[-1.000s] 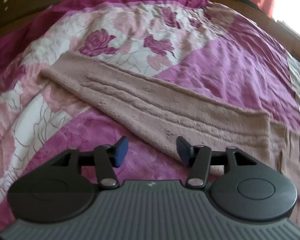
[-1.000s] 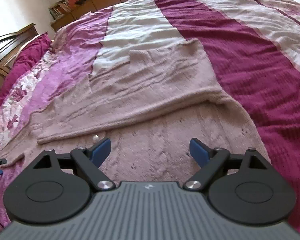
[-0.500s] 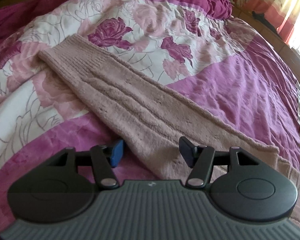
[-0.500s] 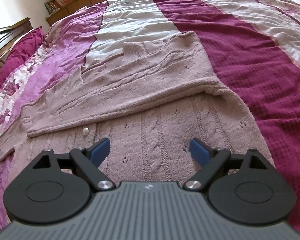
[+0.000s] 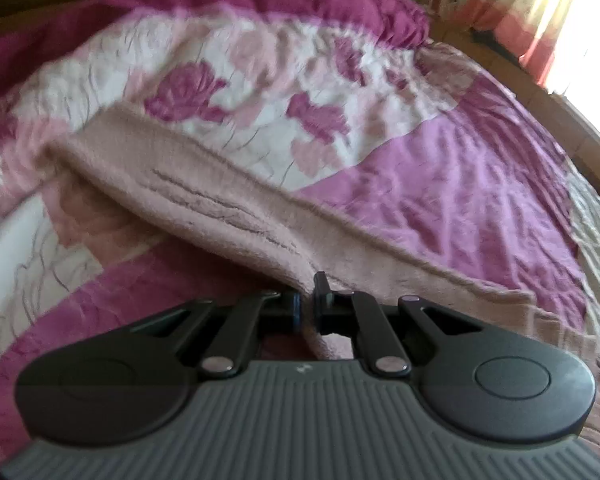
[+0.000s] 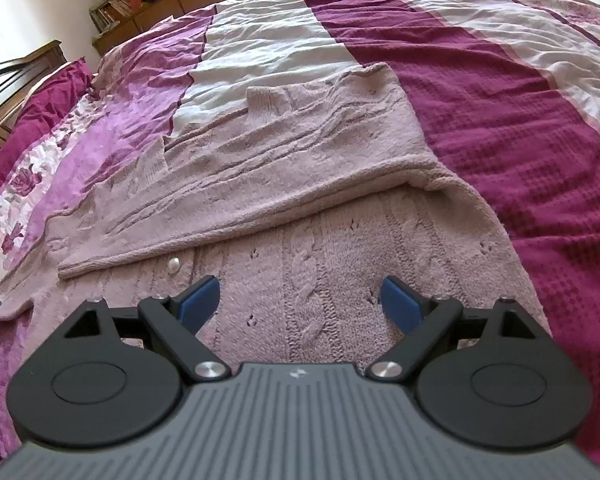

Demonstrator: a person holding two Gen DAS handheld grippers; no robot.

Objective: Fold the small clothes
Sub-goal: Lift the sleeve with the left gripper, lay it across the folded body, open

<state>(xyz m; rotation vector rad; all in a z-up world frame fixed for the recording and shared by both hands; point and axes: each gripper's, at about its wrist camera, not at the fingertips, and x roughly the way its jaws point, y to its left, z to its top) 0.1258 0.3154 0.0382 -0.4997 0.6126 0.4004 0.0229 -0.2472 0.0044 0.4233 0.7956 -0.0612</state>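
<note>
Left wrist view: blurred by motion.
Left gripper [image 5: 307,307]: jaws drawn almost together, pinching the near edge of the sleeve [image 5: 228,196] between the fingers [image 5: 321,294].
Sleeve: a long pink knit band, running from the gripper up and left across the bedspread [image 5: 440,184]; its cuff end lies flat on the rose print, and the part near the jaws is lifted into a fold.
Bedspread: rose pattern on white at centre, plain pink at right, dark magenta along the far edge.
Writing: a small pale mark sits on the gripper body, too small to read.

Right wrist view: sharp.
Right gripper [image 6: 300,304]: jaws wide apart, nothing between them, blue pads [image 6: 199,300] over the knit.
Cardigan [image 6: 300,184]: pink cable knit, spread flat on the bedspread [image 6: 520,128]; one panel is folded across the body, its edge running diagonally from lower left to upper right.
Button [image 6: 174,265]: pale, round, just below that folded edge, near the left pad.
Bedspread: magenta and white stripes at right, pink and rose print at left.
Shelf [image 6: 108,12]: books at far left, titles unreadable.
Writing: small logo on the gripper body, not legible.
</note>
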